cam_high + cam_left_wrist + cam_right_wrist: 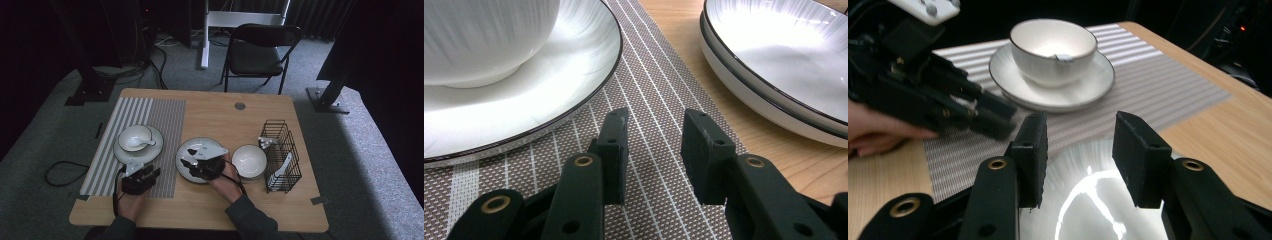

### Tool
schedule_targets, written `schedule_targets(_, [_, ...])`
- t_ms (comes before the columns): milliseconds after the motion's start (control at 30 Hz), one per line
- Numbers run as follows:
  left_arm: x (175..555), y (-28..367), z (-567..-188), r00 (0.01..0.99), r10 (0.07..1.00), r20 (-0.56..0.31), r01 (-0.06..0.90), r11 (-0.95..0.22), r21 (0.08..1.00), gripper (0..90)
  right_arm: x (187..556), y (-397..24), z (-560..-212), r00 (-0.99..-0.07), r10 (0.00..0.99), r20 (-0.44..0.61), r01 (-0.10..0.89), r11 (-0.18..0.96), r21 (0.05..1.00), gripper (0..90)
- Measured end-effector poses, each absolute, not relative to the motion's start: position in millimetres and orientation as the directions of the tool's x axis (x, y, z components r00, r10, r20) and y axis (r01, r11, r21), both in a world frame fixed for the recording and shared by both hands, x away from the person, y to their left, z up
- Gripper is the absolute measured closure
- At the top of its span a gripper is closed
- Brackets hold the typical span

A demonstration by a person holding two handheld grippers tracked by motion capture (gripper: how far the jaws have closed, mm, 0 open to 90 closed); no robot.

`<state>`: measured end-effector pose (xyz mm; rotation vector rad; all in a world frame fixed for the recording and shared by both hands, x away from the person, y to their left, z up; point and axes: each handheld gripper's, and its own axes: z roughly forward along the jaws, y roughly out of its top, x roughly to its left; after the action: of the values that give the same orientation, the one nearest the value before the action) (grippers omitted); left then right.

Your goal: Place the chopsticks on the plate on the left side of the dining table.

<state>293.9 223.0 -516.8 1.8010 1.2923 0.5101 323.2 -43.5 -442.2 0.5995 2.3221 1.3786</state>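
The centre plate (192, 150) lies flat and round, with no long axis, just right of the striped placemat (165, 120); the right gripper (202, 162) hovers over it, jaws apart and empty; the left gripper (145, 175), also spread, rests on the placemat. Risk: a jaw descending off-rim could tip or slide the plate into the bowl (249, 160) beside it.

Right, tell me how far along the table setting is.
Done: a bowl with a spoon in it sits on a plate on the striped mat.
In hand: the right hand-held gripper, open, hovers over the second plate on bare wood; the left hand-held gripper rests open on the mat.
Left: that plate, the second bowl and the spoon in the wire rack look unplaced.
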Motion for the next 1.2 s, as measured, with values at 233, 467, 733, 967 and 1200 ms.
schedule_targets(233, [294,221,-513,0.396,0.907,-0.140,0.561,-0.119,0.819,64.2,308,-70,-448,-0.815,0.568,-0.112,0.185,0.438,0.880,56.0])
schedule_targets(467, [296,217,-506,0.423,0.895,-0.143,0.553,-0.130,0.823,63.7,293,-96,-460,-0.791,0.604,-0.101,0.223,0.438,0.871,55.9])
schedule_targets(733, [302,202,-490,0.492,0.862,-0.122,0.519,-0.178,0.836,62.8,277,-118,-473,-0.765,0.638,-0.089,0.266,0.439,0.858,55.5])
schedule_targets(967, [313,179,-471,0.566,0.818,-0.097,0.469,-0.223,0.855,62.5,262,-131,-484,-0.754,0.651,-0.086,0.289,0.447,0.847,55.2])
schedule_targets(1200, [329,154,-458,0.647,0.756,-0.093,0.430,-0.261,0.864,62.2,254,-143,-495,-0.731,0.677,-0.080,0.316,0.440,0.841,55.2])
